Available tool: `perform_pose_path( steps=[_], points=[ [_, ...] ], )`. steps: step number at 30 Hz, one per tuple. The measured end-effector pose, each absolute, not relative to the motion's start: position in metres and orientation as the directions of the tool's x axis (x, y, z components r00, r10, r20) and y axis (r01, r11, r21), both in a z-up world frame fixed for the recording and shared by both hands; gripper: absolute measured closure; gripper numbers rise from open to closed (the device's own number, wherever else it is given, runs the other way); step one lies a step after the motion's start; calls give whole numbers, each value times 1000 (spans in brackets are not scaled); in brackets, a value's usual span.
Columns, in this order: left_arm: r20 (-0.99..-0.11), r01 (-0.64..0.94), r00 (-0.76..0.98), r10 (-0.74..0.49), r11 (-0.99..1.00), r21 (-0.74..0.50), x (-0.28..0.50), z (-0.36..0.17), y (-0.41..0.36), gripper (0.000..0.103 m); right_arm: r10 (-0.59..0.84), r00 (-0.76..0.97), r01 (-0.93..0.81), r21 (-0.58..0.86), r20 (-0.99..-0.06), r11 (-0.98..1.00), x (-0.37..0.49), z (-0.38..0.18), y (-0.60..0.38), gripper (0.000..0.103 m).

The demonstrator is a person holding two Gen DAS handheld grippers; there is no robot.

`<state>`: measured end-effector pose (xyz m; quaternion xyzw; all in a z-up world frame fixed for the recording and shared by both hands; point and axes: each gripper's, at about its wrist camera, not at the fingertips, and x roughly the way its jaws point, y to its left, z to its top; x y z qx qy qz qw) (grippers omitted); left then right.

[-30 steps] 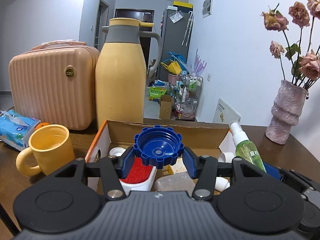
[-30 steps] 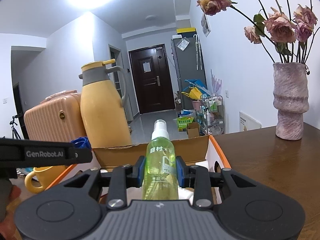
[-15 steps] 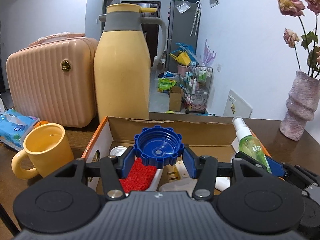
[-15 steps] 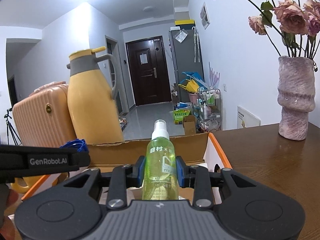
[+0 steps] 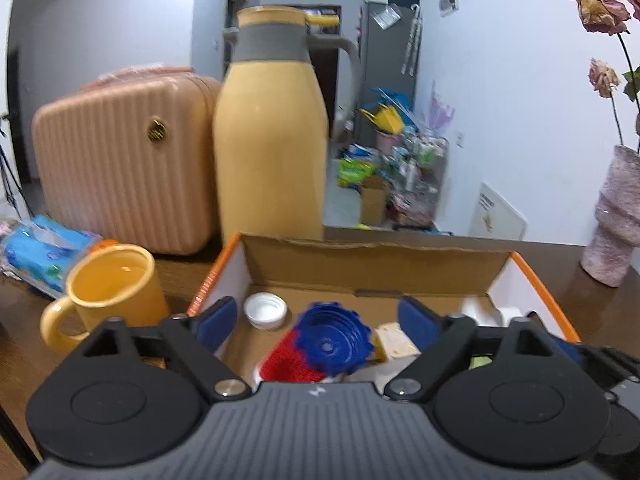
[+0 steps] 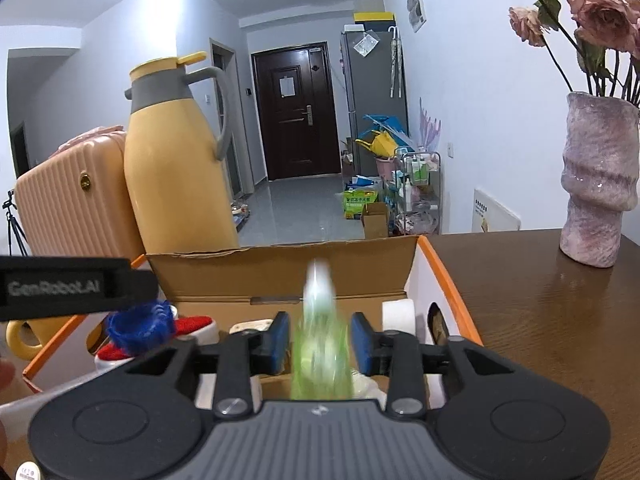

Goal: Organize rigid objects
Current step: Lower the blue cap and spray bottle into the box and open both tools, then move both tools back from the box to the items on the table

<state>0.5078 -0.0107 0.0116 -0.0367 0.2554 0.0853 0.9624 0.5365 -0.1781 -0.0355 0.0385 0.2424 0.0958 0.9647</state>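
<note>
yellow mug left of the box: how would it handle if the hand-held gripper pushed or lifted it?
The yellow mug looks like stiff glazed ceramic, so probably rigid, fairly heavy for its size, and breakable if knocked off the table. Its glossy wall may be slippery against gripper pads. It stands upright on a broad base, so a low push likely slides it; pushing at its handle would probably spin it.

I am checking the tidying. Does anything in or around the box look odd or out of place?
Two things. The green bottle is blurred, loose between the opening right gripper. The blue cap lies tilted on a red brush in the box.
</note>
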Motion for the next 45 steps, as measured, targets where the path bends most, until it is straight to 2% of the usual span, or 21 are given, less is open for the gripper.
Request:
perform_pose_path(
  steps=[1, 2, 4, 6, 13, 26, 33, 45],
  points=[
    [-495, -184, 857, 147, 983, -28, 507, 11, -10, 5, 201, 864, -163, 120, -461, 979, 536, -35, -179, 30],
    [-493, -188, 858, 147, 982, -35, 507, 12, -8, 3, 200, 865, -161, 123, -460, 979, 536, -35, -179, 15],
    [-486, -202, 860, 156, 978, -43, 505, 13, -5, 0, 194, 874, -152, 128, -445, 980, 534, -35, -181, 11],
    [-485, -214, 859, 163, 976, -51, 505, 14, -3, 0, 185, 880, -146, 122, -436, 982, 532, -34, -180, 0],
    [-505, -217, 849, 154, 974, -67, 508, 11, 2, 0, 166, 884, -125, 121, -438, 985, 534, -33, -183, 0],
    [-452, -182, 881, 139, 982, -54, 487, 17, 1, 0, 152, 898, -114, 114, -412, 987, 518, -25, -186, 0],
    [-410, -143, 906, 100, 987, -76, 461, 19, 9, 0, 122, 913, -101, 73, -390, 992, 495, -23, -188, 0],
    [-377, -132, 920, 103, 990, -53, 414, 17, 19, 0, 102, 928, -97, 33, -357, 995, 447, -25, -189, 0]
  ],
)
